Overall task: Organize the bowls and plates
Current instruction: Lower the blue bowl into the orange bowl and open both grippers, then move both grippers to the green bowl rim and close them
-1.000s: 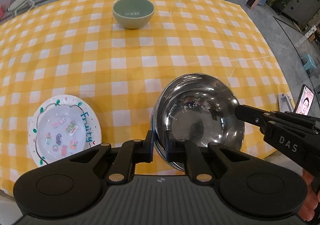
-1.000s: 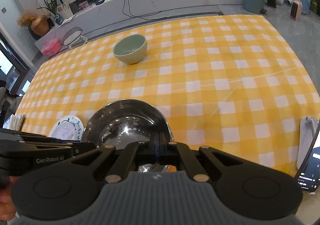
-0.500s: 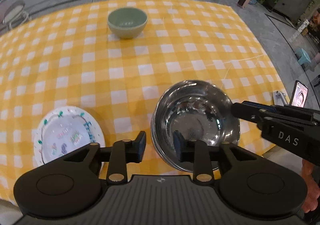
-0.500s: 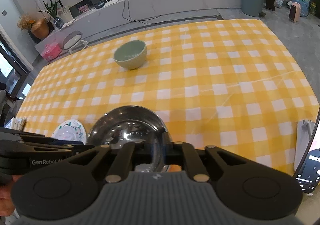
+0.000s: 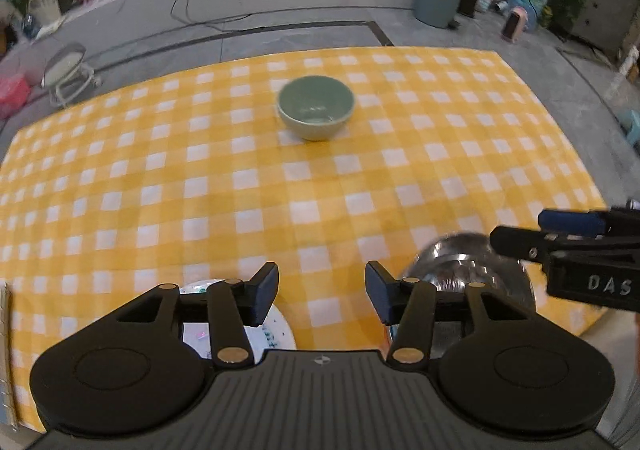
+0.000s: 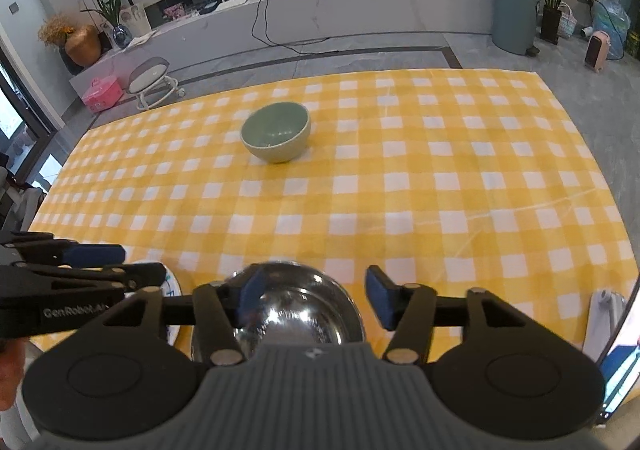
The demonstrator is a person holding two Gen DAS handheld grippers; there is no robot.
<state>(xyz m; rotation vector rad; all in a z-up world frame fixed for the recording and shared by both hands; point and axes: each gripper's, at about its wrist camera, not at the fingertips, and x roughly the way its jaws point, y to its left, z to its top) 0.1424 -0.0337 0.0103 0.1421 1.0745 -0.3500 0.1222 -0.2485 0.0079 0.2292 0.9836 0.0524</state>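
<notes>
Shiny round steel bowl (image 6: 296, 306) sits on yellow checked cloth (image 6: 400, 190), below my right claw (image 6: 316, 292); both my claws opening, empty; left claw (image 5: 322, 290) beside it.

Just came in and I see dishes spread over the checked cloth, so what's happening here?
A person holding a gripper in each hand is sorting dishes on a table with a yellow checked cloth. Both the left gripper and the right gripper have their jaws opening with nothing pressed between them. The steel bowl sits at the near edge beneath the right gripper, the decorated plate beside it, and the green bowl stands alone farther out.
</notes>
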